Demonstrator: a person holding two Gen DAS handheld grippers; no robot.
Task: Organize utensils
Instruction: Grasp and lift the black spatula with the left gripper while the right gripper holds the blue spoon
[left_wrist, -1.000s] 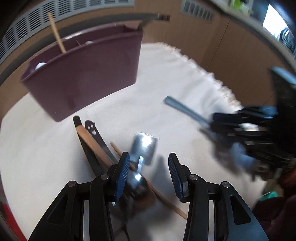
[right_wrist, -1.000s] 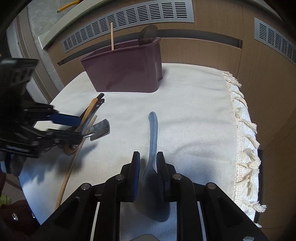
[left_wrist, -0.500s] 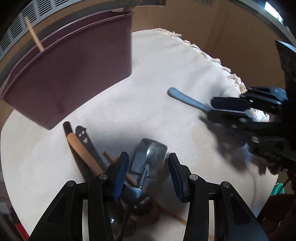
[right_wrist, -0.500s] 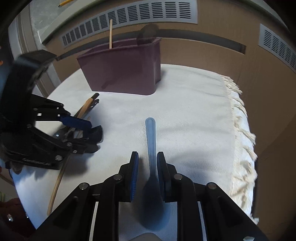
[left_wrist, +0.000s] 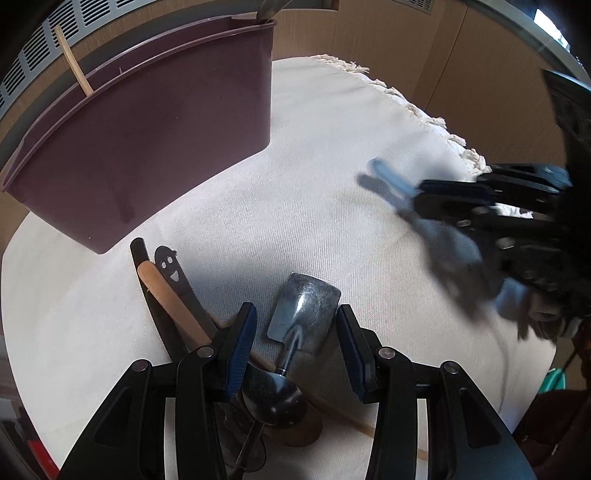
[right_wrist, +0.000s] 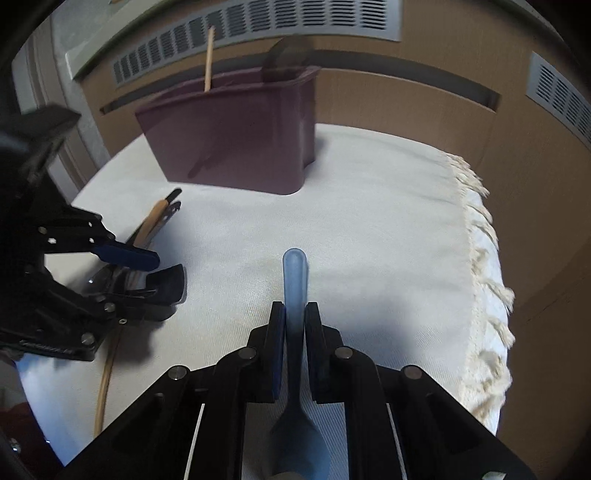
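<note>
A translucent blue plastic spoon (right_wrist: 295, 291) — slim handle, rounded tip — is pinched in the right gripper (right_wrist: 294, 314), handle pointing ahead toward the smooth maroon bin (right_wrist: 236, 140). The left gripper (left_wrist: 295, 332) is spread around a shiny metal scoop (left_wrist: 303, 310) lying on the woven white tablecloth (left_wrist: 303, 192) among wooden and dark utensils.

A translucent blue spoon (right_wrist: 295, 284) lies over a cream woven cloth (right_wrist: 388, 240) with a pale fringe, near a plum-purple bin (right_wrist: 236, 136), a shiny silver scoop (left_wrist: 304, 314), and black grippers' blue pads (left_wrist: 242, 350).
</note>
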